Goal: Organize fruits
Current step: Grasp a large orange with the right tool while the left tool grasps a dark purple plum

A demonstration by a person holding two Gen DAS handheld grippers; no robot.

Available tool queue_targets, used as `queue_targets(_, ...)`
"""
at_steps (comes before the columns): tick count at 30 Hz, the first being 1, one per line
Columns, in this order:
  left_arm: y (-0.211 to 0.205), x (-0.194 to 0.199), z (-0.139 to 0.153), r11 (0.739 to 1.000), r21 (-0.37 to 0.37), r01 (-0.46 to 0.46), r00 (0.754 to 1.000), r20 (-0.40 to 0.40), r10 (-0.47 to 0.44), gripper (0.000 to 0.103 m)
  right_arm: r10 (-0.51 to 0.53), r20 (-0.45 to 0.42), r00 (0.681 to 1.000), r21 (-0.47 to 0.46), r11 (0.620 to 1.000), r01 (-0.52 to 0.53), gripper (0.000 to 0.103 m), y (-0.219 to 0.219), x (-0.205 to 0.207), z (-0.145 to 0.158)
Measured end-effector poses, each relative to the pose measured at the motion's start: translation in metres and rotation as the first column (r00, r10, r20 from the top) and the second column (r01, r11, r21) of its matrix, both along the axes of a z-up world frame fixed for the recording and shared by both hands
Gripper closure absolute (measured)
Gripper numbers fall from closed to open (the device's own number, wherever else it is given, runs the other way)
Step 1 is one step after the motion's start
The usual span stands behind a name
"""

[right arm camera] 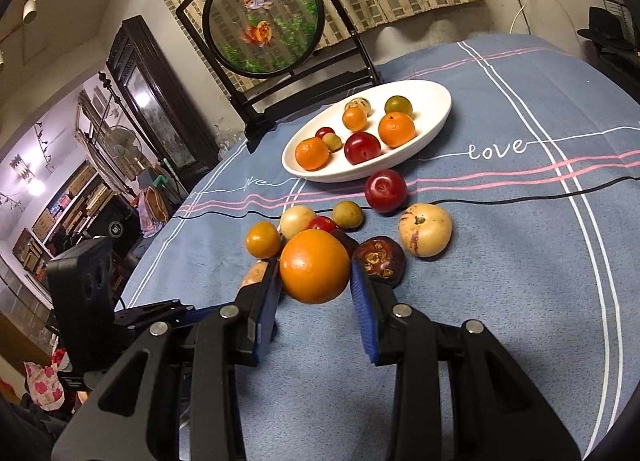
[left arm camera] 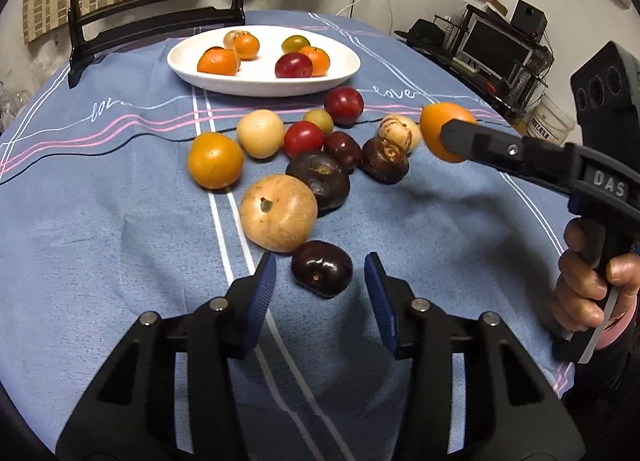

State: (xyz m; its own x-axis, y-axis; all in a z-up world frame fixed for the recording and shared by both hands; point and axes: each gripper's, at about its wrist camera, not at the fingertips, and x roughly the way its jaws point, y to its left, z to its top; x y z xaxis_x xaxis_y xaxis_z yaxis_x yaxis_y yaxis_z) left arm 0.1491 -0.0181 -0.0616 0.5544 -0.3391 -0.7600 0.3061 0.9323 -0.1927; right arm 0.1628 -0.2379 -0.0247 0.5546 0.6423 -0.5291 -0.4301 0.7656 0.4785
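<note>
Right gripper: clenched on an orange fruit, held clear above the blue tablecloth, pads on the fruit's left and right sides.
Left gripper: released, pads not touching anything; a dark plum lies on the cloth between and just ahead of its fingertips.
White plate: near the table's far edge, beyond the loose pile, already holding several fruits.
Key relation: the plate lies ahead of the held orange fruit, across the pile; the right hand is nearer it.
Orange fruit's axis: nearly round, no clear long axis; stem end cannot be told.
Plum's axis: slightly wider across the jaws' gap; stem dimple faces the camera.
</note>
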Motion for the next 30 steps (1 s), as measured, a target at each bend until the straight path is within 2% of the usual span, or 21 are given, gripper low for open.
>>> queue_targets(7,0.000,0.005,-0.006,1.000,0.003,-0.005,0.999,-0.034,0.005,0.057,-0.004,0.008,1.000,0.017,1.000,0.004,0.067,-0.003,-0.001,0.002)
queue_targets(20,-0.008,0.007,-0.006,0.999,0.039,-0.014,1.000,-0.028,0.015,0.057,-0.002,0.011,1.000,0.030,1.000,0.002,0.067,-0.004,0.000,0.003)
queue_targets(29,-0.010,0.006,-0.007,0.996,0.081,-0.029,0.999,-0.019,0.030,0.065,-0.003,0.012,1.000,0.031,1.000,0.003,0.067,-0.005,0.000,0.003)
queue_targets(30,-0.011,0.006,-0.006,0.996,0.083,-0.026,0.999,-0.018,0.027,0.069,-0.003,0.012,1.000,0.030,1.000,0.003,0.067,-0.005,0.000,0.003)
